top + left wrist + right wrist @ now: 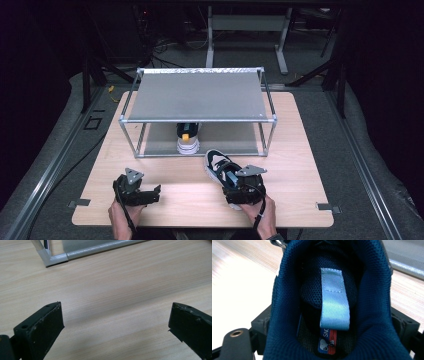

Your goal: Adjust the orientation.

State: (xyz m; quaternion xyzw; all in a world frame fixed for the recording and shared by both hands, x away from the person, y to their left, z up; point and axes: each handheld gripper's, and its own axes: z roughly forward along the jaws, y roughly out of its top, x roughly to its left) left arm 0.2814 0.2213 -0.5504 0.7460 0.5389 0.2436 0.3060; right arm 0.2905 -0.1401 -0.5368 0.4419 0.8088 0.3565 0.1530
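Note:
A dark blue and white sneaker (219, 167) lies on the wooden table (165, 172) in front of the rack, toe pointing away. My right gripper (241, 189) is shut on its heel. In the right gripper view I look into the blue mesh opening of the sneaker (287, 315), with a light blue tongue loop (334, 302) inside, and the right gripper (333, 323) has a black jaw on each side of the collar. A second matching sneaker (188, 141) stands on the rack's lower shelf. My left gripper (156, 194) rests open at the front left; its jaws (116, 309) stand wide apart over bare wood.
A metal-framed rack (197, 95) with a grey top shelf stands at the middle back of the table; its front corner (56, 258) is in the left gripper view and its lower rail (409, 265) is in the right gripper view. Dark floor and cables surround the table.

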